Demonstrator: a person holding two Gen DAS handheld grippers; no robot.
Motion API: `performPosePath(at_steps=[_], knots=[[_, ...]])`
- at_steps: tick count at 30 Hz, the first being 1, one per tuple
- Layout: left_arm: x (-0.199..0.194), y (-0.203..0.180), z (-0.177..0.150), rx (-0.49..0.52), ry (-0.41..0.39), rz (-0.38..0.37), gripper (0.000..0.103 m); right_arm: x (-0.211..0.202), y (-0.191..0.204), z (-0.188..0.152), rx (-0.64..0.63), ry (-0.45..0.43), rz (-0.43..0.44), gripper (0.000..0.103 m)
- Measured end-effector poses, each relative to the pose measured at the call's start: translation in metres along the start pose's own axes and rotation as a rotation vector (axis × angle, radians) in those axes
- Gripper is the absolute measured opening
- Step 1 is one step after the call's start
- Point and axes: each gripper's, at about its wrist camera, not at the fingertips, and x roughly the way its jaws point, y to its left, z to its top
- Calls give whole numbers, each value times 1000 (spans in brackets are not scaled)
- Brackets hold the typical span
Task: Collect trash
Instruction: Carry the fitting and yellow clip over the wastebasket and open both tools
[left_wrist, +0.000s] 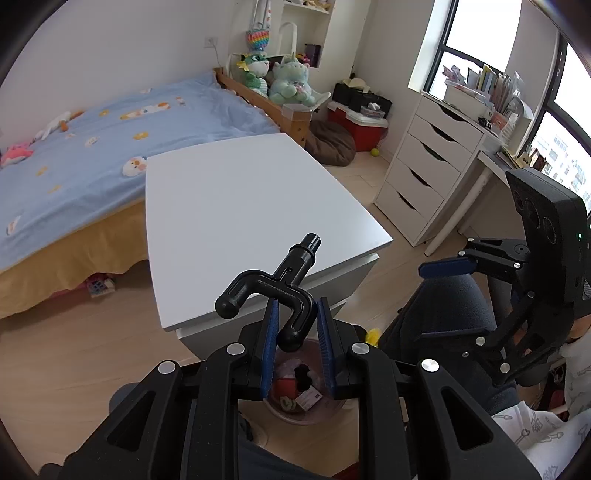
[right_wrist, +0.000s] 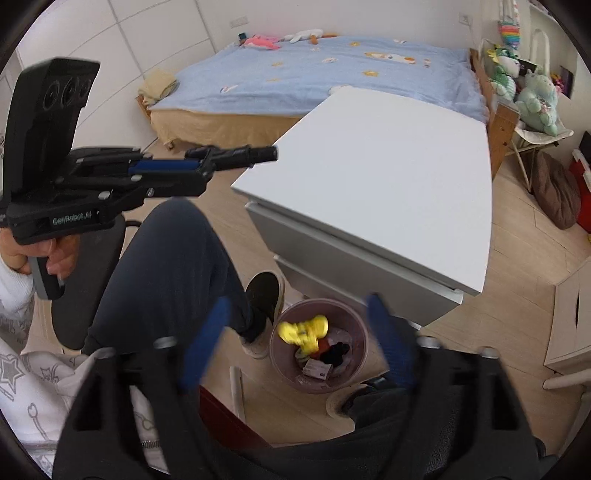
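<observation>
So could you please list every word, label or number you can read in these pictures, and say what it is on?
"GenRobot.AI": on the side of the left gripper, seen from the right wrist.
Card in the bin: print too small to read.
Books on the drawers: too small to read.

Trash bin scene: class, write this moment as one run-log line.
left hand-held gripper: shut on black plastic part | right hand-held gripper: open, empty, above trash bin | yellow item: in bin

A home bedroom, probably a child's: a bed with a light-blue patterned cover (left_wrist: 110, 136), green plush toys (left_wrist: 273, 79), a white drawer chest (left_wrist: 428, 162).
</observation>
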Motion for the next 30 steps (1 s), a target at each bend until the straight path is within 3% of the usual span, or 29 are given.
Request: performPosePath(at_steps=[5,8,16,30], knots=[[2,0,-2,1,10,-7,20,-3,-9,4,49,-17,-35,96],[5,-1,-3,5,17,-13,20,-7,-10,5,54,-32,-55,97],[11,-7,-6,24,38,-33,20,-24,-13,9,81,-96,-103,99],[34,-34,-16,85,105,-77,20,-42,-36,1,209,-133,-159,100]])
